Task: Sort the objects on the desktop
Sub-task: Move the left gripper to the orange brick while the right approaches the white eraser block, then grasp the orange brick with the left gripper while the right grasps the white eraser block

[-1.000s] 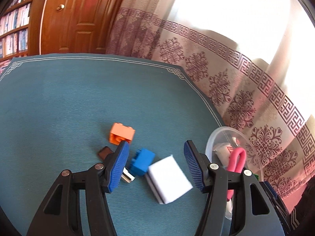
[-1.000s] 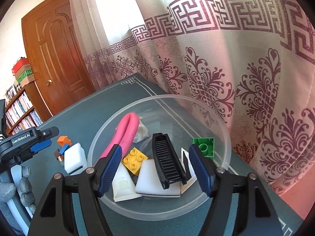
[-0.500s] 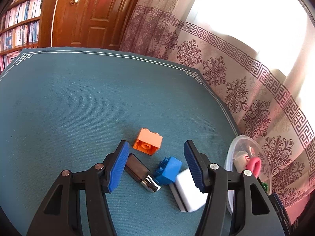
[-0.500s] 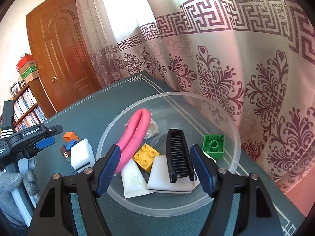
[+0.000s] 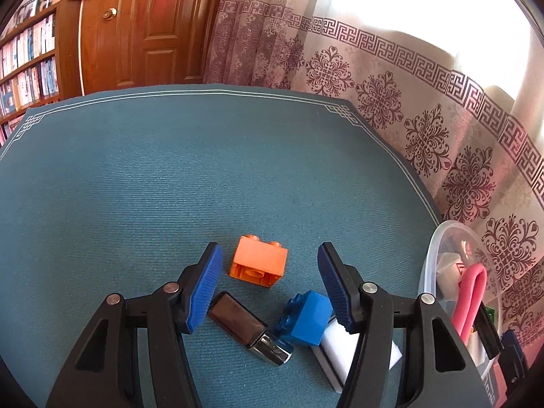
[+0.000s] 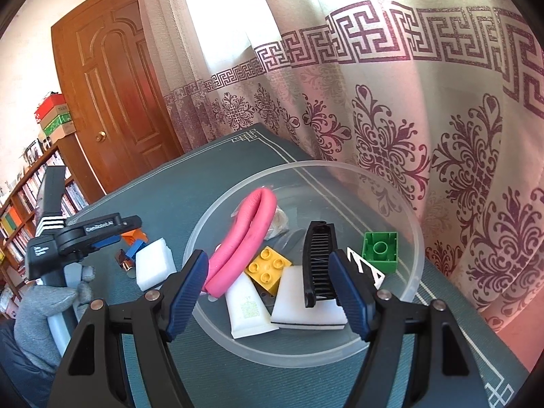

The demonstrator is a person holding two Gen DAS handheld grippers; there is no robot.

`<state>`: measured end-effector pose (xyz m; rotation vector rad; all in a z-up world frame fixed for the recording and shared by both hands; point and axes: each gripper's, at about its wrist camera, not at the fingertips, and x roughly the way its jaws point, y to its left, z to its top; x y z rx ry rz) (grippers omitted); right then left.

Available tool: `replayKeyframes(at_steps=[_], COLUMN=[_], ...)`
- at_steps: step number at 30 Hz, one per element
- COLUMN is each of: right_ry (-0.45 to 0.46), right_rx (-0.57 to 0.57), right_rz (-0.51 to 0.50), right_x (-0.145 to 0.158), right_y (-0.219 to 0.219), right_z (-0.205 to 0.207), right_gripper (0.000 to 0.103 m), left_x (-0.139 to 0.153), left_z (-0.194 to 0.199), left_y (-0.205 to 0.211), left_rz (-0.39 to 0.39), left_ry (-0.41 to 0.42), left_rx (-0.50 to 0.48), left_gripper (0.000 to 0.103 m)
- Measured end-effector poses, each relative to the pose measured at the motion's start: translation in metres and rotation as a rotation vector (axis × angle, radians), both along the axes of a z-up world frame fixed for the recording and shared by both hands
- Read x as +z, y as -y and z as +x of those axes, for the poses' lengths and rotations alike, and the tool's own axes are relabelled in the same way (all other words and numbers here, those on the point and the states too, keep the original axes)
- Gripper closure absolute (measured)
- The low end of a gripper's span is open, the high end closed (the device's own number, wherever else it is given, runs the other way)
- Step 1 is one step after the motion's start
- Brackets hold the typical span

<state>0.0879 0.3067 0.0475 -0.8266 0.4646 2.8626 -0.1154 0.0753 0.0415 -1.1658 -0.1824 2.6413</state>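
Observation:
On the teal mat, an orange brick (image 5: 258, 264), a brown USB stick (image 5: 250, 328), a blue brick (image 5: 306, 316) and a white sponge block (image 5: 343, 350) lie close together. My left gripper (image 5: 268, 287) is open and empty, its jaws just above and around the USB stick and blue brick. My right gripper (image 6: 268, 297) is open and empty over the near rim of a clear plastic bowl (image 6: 413, 292). The bowl holds a pink loop (image 6: 244, 244), yellow brick (image 6: 268, 267), green brick (image 6: 380, 251), black comb (image 6: 318, 265), white tube (image 6: 250, 309) and white sponge (image 6: 306, 302).
The bowl (image 5: 431, 248) stands at the mat's right edge beside a patterned curtain (image 5: 425, 129). A wooden door (image 5: 153, 23) and bookshelf (image 5: 27, 54) stand behind the table. The left gripper and gloved hand (image 6: 51, 302) show left of the bowl in the right wrist view.
My left gripper has swung left, from over the white sponge to over the USB stick and blue brick. My right gripper has drawn back slightly from the bowl. Both stay open.

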Motion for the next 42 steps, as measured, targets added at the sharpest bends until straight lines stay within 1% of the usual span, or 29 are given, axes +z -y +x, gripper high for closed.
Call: replayKeyframes(at_steps=[9, 11, 13, 15, 16, 20, 26, 32, 36, 39, 42], right_ry=[-0.004, -0.004, -0.007, -0.006, -0.003, -0.006, 0.015, 0.057, 0.079, 0.114, 0.162], right_rx=[0.046, 0.060, 0.075, 0.089, 0.097, 0.142, 0.253, 0.356, 0.392, 0.413, 0.417], right_rz=[0.014, 0.018, 0.026, 0.033, 0.028, 0.045, 0.101, 0.204, 0.273, 0.303, 0.311], right_x=[0.002, 0.002, 0.001, 0.000, 0.000, 0.002, -0.001, -0.013, -0.020, -0.028, -0.037], right_y=[0.022, 0.028, 0.035, 0.041, 0.044, 0.062, 0.094, 0.123, 0.133, 0.135, 0.133], right_z=[-0.001, -0.002, -0.005, -0.010, -0.011, -0.022, -0.046, -0.077, -0.095, -0.110, -0.123], right_gripper=[0.026, 0.026, 0.026, 0.026, 0.026, 0.026, 0.026, 0.026, 0.026, 0.028, 0.030], left_x=[-0.016, -0.019, -0.019, -0.019, -0.020, -0.018, -0.009, 0.002, 0.003, 0.003, 0.004], left_z=[-0.012, -0.012, -0.010, -0.010, -0.010, -0.011, -0.010, -0.009, -0.009, -0.010, -0.009], left_y=[0.009, 0.011, 0.012, 0.013, 0.014, 0.021, 0.033, 0.047, 0.054, 0.056, 0.057], left_rz=[-0.007, -0.004, -0.021, -0.028, -0.023, -0.017, 0.001, 0.053, 0.066, 0.073, 0.079], left_ry=[0.029, 0.021, 0.007, 0.000, 0.001, -0.002, -0.015, -0.028, -0.030, -0.026, -0.033], left_rx=[0.012, 0.011, 0.013, 0.006, 0.002, 0.018, 0.045, 0.068, 0.088, 0.088, 0.084], left_gripper=[0.041, 0.042, 0.047, 0.061, 0.065, 0.065, 0.065, 0.065, 0.065, 0.065, 0.065])
